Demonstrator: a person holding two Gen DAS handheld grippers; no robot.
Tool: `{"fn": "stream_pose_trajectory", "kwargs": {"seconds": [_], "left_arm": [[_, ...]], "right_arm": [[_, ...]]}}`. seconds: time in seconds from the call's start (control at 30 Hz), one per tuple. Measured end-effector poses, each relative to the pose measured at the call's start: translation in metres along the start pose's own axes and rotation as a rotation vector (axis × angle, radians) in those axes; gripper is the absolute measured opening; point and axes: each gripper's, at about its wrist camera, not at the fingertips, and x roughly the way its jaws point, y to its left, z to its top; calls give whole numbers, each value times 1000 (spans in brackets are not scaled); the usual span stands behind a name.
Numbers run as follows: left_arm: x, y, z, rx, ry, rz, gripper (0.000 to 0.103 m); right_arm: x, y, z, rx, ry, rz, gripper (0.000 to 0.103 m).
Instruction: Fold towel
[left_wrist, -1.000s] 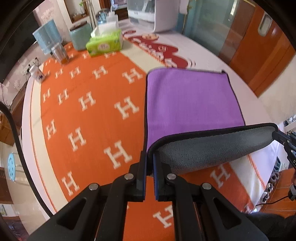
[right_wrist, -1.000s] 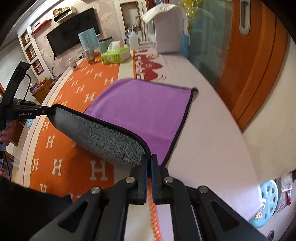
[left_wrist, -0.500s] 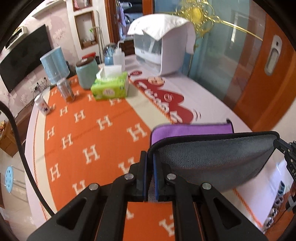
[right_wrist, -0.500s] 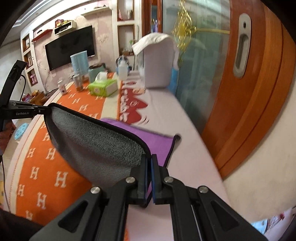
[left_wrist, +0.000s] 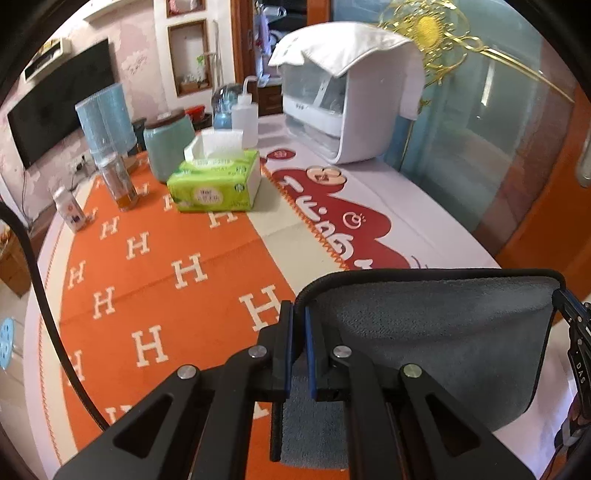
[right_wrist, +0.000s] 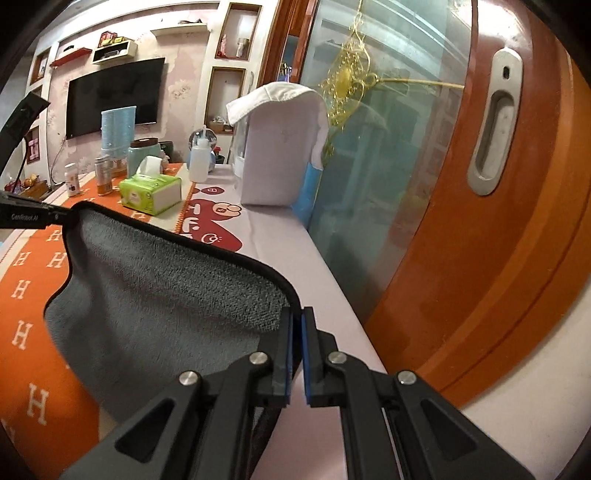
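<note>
Before my tongs the orange cloth (left_wrist: 155, 280) lies bare. Far from me the tissue box (left_wrist: 216, 182), jars (left_wrist: 168, 149) and the white appliance (left_wrist: 354, 110) block the way. To the right the glass door (right_wrist: 388, 147) stands just beside the table edge.

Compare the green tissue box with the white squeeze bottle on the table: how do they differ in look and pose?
The tissue box is a low, wide, bright green block lying flat; the squeeze bottle is a tall, narrow, translucent white cylinder standing upright. A white tissue sticks up from the box's top, while a thin bent spout rises from the bottle. The box sits nearer the camera on the orange cloth; the bottle stands behind it. Both rest untouched on the table.
</note>
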Motion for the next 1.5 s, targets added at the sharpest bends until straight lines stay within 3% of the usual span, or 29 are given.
{"fn": "stream_pose_trajectory", "kwargs": {"seconds": [0.17, 0.4, 0.53, 0.73, 0.97, 1.07, 1.37, 1.5], "left_arm": [[21, 6, -4, -58, 51, -31, 10], [30, 9, -3, -87, 80, -77, 58], [24, 8, -4, -90, 91, -91, 69], [10, 10, -15, -114, 160, -61, 71], [-29, 18, -36, -94, 154, -43, 72], [-53, 24, -49, -101, 147, -26, 80], [-126, 45, -106, -155, 129, 17, 83], [-165, 58, -143, -190, 127, 54, 85]], "right_arm": [[18, -1, 0, 2, 23, -1, 9], [33, -7, -1, 14, 62, -5, 38], [35, -7, -1, 28, 74, -5, 48], [32, -3, 1, 62, 105, 13, 50], [7, 9, 4, 71, 88, 36, 50], [-10, 15, 4, 68, 79, 53, 50], [-65, 32, -10, 122, 74, 83, 51], [-94, 40, -25, 165, 86, 97, 62]]}}
